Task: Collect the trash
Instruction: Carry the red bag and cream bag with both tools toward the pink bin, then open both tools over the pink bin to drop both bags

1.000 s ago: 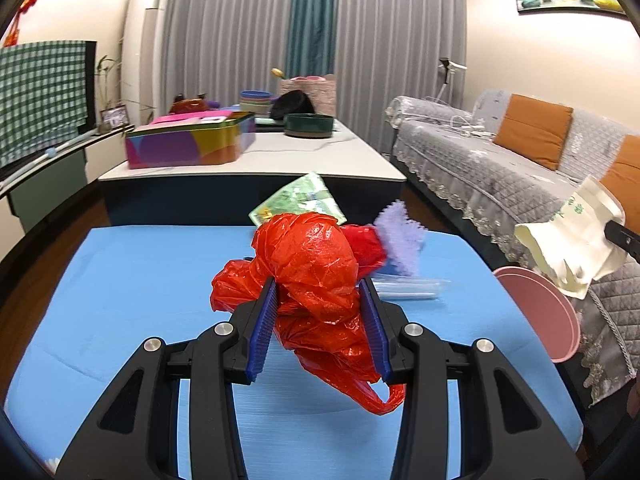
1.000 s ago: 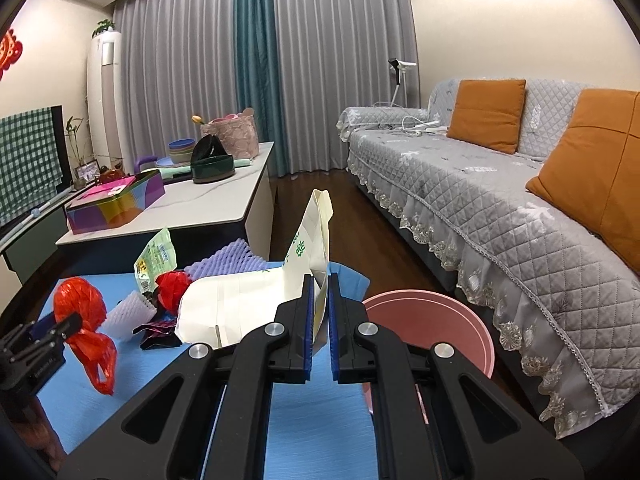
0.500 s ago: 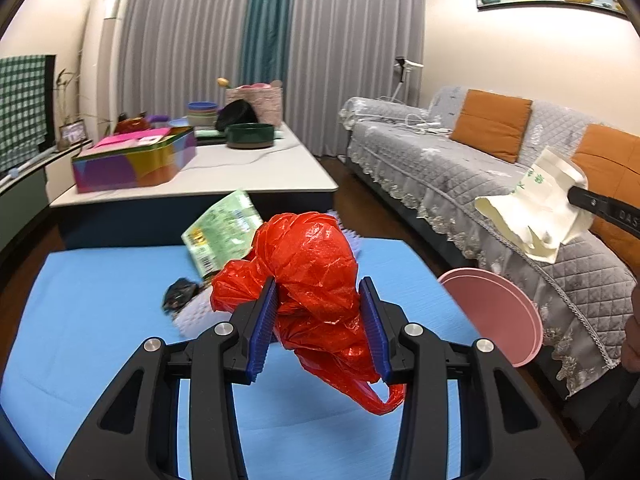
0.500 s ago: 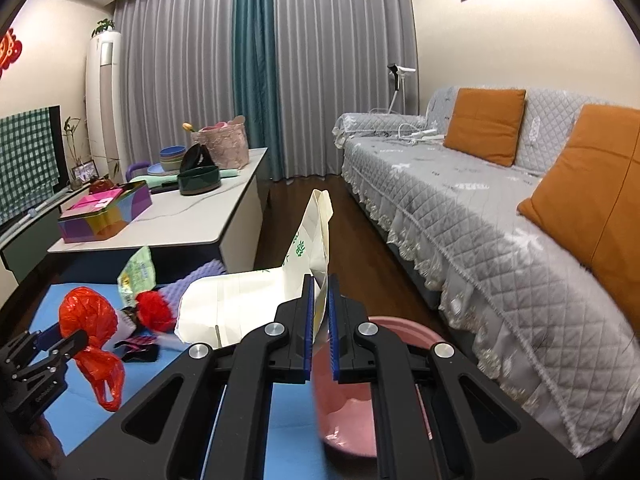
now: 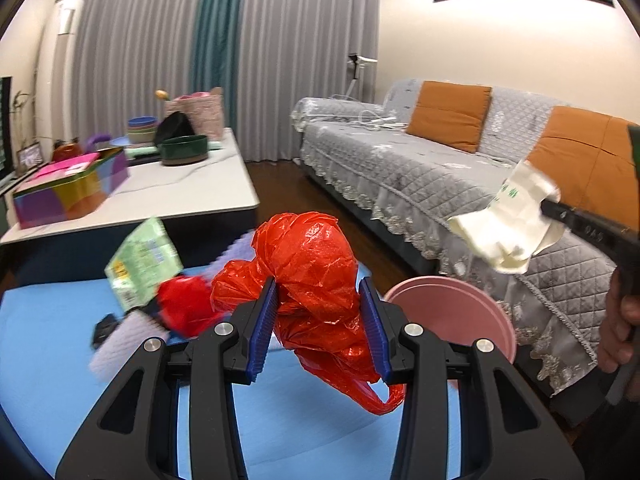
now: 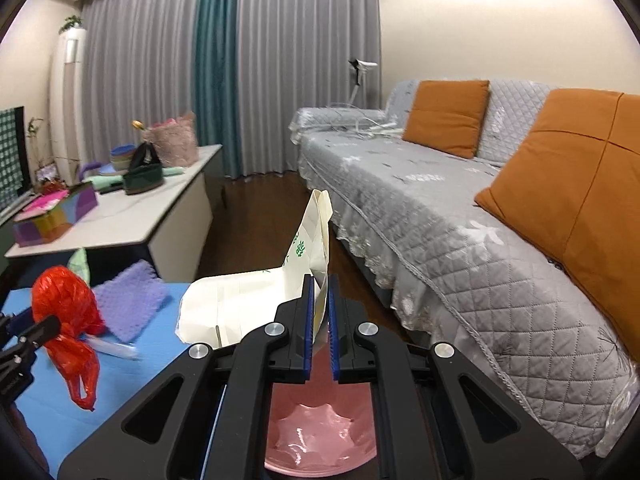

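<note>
My left gripper [image 5: 320, 330] is shut on a crumpled red plastic bag [image 5: 316, 280] and holds it above the blue table [image 5: 60, 320]; it also shows in the right wrist view [image 6: 66, 320]. My right gripper [image 6: 319, 320] is shut on a cream paper bag [image 6: 248, 304] with green print, held above the pink bin [image 6: 320, 436]. That paper bag shows at the right of the left wrist view [image 5: 512, 232], above and right of the pink bin [image 5: 452, 312]. A green packet [image 5: 140, 260], a red wad [image 5: 184, 308] and a purple cloth [image 6: 128, 300] lie on the table.
A grey quilted sofa [image 6: 460, 220] with orange cushions [image 6: 444, 116] runs along the right, close to the bin. A white coffee table [image 5: 160, 196] behind holds a colourful box [image 5: 68, 188], bowls and a basket. Dark wood floor lies between them.
Both grippers have swung right with their loads. The right gripper with the paper bag now hangs over the pink bin; the bin is closer in the left view.
</note>
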Demonstrator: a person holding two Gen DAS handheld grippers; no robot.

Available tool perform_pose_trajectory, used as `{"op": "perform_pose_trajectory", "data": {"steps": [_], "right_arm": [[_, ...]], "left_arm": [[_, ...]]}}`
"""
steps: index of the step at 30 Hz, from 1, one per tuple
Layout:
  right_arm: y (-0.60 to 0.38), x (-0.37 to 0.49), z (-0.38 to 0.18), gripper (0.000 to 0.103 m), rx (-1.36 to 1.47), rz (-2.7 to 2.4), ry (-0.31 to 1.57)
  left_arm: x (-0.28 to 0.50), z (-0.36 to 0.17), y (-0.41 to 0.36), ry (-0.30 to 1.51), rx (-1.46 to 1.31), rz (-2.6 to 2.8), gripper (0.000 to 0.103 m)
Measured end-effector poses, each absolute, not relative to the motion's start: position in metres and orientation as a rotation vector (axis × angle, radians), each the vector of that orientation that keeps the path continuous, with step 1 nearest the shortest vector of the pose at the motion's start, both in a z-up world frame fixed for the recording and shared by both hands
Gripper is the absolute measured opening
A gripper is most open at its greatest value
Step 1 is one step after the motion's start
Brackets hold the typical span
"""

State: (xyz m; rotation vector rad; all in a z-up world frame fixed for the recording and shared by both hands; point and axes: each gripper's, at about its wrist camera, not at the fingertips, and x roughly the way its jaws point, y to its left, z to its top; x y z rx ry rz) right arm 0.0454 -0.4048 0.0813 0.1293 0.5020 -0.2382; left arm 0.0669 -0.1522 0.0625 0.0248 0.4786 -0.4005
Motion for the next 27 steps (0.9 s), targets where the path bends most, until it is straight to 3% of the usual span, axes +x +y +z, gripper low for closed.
{"op": "perform_pose_trajectory", "data": {"steps": [13,27], "right_arm": [[-0.435,0.057,0.059,0.007,0.127,-0.356,0.544],[-0.462,0.065,0.037,0.007,0.243,-0.365,0.584]], "left_arm": [[0.105,0.041,-0.238,0.521,0.066,-0.53,0.041],[0.123,0.025,-0.281,0.577,0.078,-0.604,0.041]]}}
